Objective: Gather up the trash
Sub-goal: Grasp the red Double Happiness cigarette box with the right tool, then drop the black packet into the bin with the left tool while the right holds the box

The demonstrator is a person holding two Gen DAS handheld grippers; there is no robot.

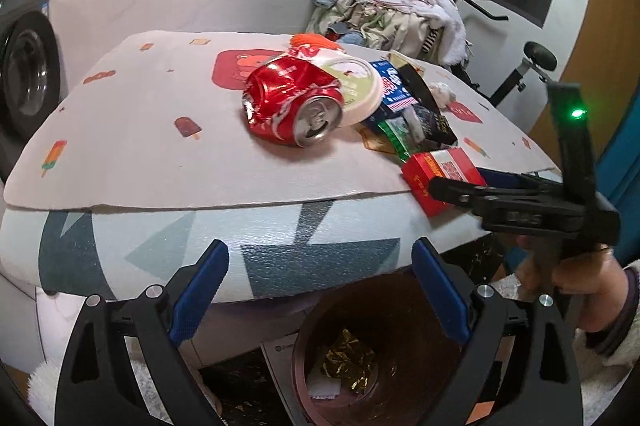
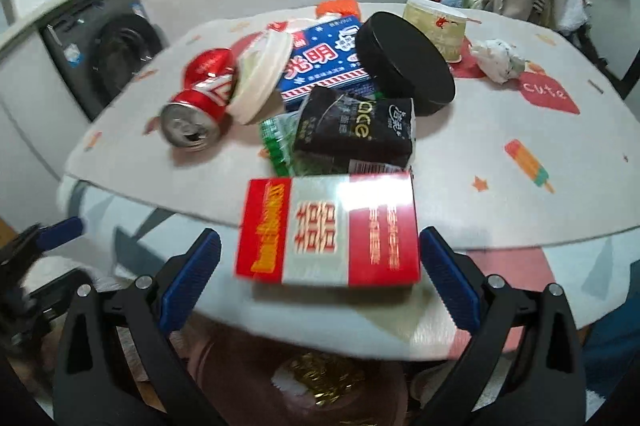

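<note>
Both pairs of blue-padded fingers stood spread wide and held nothing. On the right gripper (image 2: 320, 278) the pads flanked the red-and-white cigarette pack (image 2: 328, 230), which lay at the near edge of the table mat (image 2: 540, 130); the right pad looked to be at the pack's side and the left pad apart from it, though the blur made contact hard to judge. The left gripper (image 1: 320, 290) hovered over the brown trash bin (image 1: 316, 378) below the table's edge.

By my reading the job was barely begun: only a crumpled gold foil wrapper (image 1: 348, 358) and a scrap of white (tissue, perhaps) showed in the bin, while nearly everything else lay on the table. Left to collect were the crushed red cola can (image 1: 294, 106), the white plastic lid (image 2: 260, 78) leaning on it, the blue-and-white carton (image 2: 328, 62), the black tissue packet (image 2: 356, 130), a green wrapper (image 2: 276, 142) beneath it, a black round lid (image 2: 404, 62), a cream paper cup (image 2: 436, 26), a wadded tissue (image 2: 496, 60) and an orange item (image 2: 338, 6) at the back.

The pile was overlapped, so lifting one piece might shift its neighbours. A heap of laundry (image 1: 392, 10) sat behind the table, and a washing machine (image 2: 112, 58) off to the left.
</note>
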